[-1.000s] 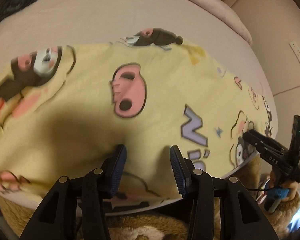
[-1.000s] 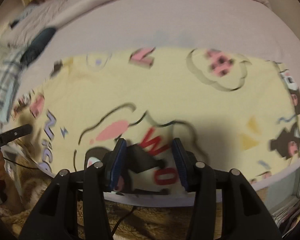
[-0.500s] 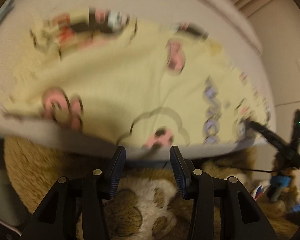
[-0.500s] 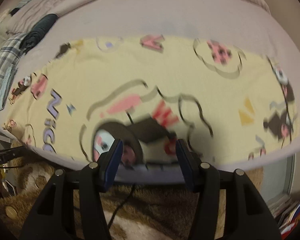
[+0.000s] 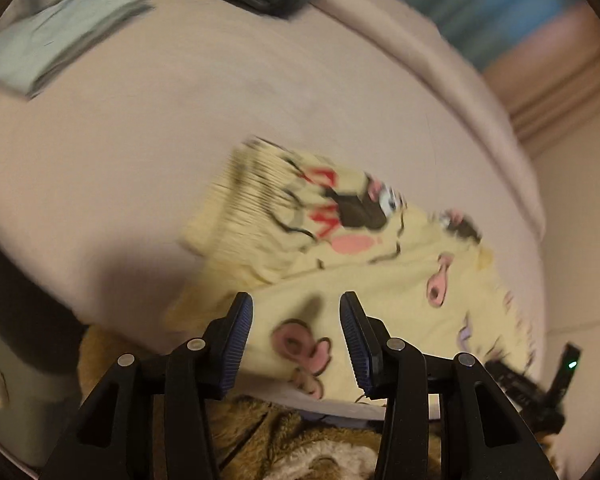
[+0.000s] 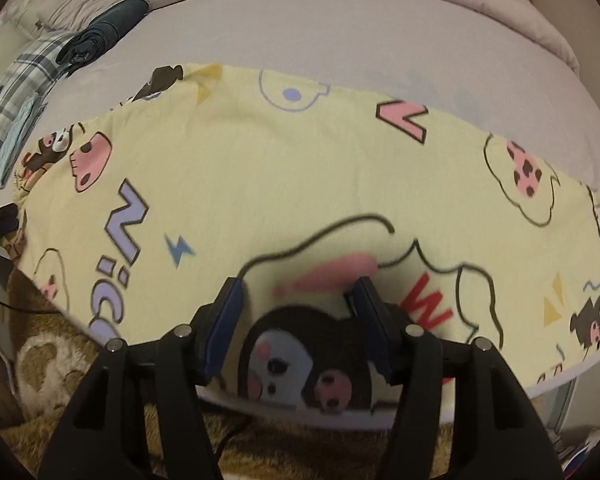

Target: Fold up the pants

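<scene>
The yellow cartoon-print pants point(image 6: 300, 184) lie spread along the near edge of the bed point(image 6: 340, 36), while the right hand-held gripper point(image 6: 300, 304) hangs above that edge with jaws opening and gripping nothing, and the left hand-held gripper point(image 5: 296, 320) hovers half-open, empty, over the pants' end.

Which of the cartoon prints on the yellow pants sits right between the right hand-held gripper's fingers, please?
The big black-hooded face with pink cheeks, at the pants' near edge; the other prints lie farther off.
</scene>
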The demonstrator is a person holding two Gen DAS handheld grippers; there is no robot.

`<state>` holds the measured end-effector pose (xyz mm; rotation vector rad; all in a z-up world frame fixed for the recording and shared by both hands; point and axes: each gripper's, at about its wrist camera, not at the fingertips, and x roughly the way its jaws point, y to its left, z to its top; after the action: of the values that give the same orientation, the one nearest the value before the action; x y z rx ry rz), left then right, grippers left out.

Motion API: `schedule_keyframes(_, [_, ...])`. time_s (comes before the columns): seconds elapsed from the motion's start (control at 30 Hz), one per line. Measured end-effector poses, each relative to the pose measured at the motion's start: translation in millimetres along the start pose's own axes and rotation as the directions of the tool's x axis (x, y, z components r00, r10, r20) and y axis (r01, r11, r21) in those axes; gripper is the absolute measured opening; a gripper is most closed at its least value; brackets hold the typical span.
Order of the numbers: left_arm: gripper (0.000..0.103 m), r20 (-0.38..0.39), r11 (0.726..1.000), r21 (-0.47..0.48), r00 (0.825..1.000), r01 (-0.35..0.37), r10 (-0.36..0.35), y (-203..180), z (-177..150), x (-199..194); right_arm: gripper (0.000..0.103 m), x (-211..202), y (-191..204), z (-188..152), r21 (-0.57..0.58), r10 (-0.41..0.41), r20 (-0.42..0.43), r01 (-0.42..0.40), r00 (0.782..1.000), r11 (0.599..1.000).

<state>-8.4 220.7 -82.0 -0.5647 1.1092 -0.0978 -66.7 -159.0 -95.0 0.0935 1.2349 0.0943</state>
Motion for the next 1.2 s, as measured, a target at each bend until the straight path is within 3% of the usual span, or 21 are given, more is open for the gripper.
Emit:
schedule_keyframes(0.1, [0.045,0.036,0.999,-0.038,0.999,-0.033,0.034,15,-1,-14,0.060,-8,19,18,-0.030,0.053,0.025,-0.052,0.998,0.998])
schedule_keyframes(0.23, [0.045,0.048,0.995,-0.093,0.998,-0.039,0.043,39,-14,-19,0.060,-18,85,53,-0.177,0.188,0.056,-0.175,0.981,0.968])
schedule_keyframes(0.37, [0.052,0.013,0.992,-0.123,1.000,0.003,-0.002,43,-23,-10,0.059,-20,179,85,-0.336,0.352,0.023,-0.325,0.936,0.884])
schedule_keyframes(0.5, [0.052,-0.010,0.978,-0.185,0.995,0.096,-0.099,45,-24,10,0.058,0,265,101,-0.396,0.444,-0.086,-0.440,0.892,0.806])
schedule_keyframes(0.57, [0.041,-0.008,0.968,-0.217,0.991,0.127,-0.131,47,-22,19,0.058,17,303,102,-0.403,0.464,-0.153,-0.484,0.873,0.777])
schedule_keyframes(0.6, [0.025,0.002,0.969,-0.217,0.993,0.115,-0.118,48,-21,20,0.058,20,313,98,-0.408,0.456,-0.181,-0.489,0.871,0.771])
schedule_keyframes(0.67, [0.019,0.011,0.977,-0.186,0.995,0.101,-0.101,44,-20,20,0.058,37,337,93,-0.424,0.415,-0.225,-0.473,0.881,0.772])
schedule_keyframes(0.73, [0.013,0.022,0.983,-0.158,0.995,0.097,-0.095,37,-20,17,0.058,61,355,92,-0.423,0.344,-0.247,-0.420,0.906,0.803])
schedule_keyframes(0.8, [0.010,0.037,0.991,-0.116,0.997,0.072,-0.068,30,-22,13,0.059,75,365,91,-0.436,0.290,-0.236,-0.368,0.927,0.821])
schedule_keyframes(0.83, [0.010,0.047,0.993,-0.100,0.997,0.062,-0.058,27,-22,11,0.054,76,366,91,-0.441,0.286,-0.214,-0.353,0.934,0.825])
schedule_keyframes(0.87, [0.010,0.057,0.995,-0.087,0.997,0.057,-0.052,23,-22,8,0.048,72,367,91,-0.456,0.287,-0.169,-0.332,0.943,0.825])
schedule_keyframes(0.9, [0.009,0.069,0.997,-0.065,0.997,0.046,-0.042,18,-22,4,0.031,69,369,91,-0.479,0.279,-0.131,-0.308,0.951,0.822])
schedule_keyframes(0.93, [0.009,0.081,0.998,-0.040,0.996,0.040,-0.036,14,-22,1,0.024,64,365,91,-0.483,0.285,-0.110,-0.302,0.952,0.822])
schedule_keyframes(1.07, [0.009,0.132,0.998,0.049,0.990,0.040,-0.046,-4,-16,-14,0.022,50,333,108,-0.397,0.399,-0.070,-0.392,0.914,0.830])
schedule_keyframes(1.2, [0.010,0.150,0.996,0.061,0.986,0.059,-0.067,-3,0,-14,0.022,30,321,129,-0.346,0.460,-0.005,-0.433,0.888,0.832])
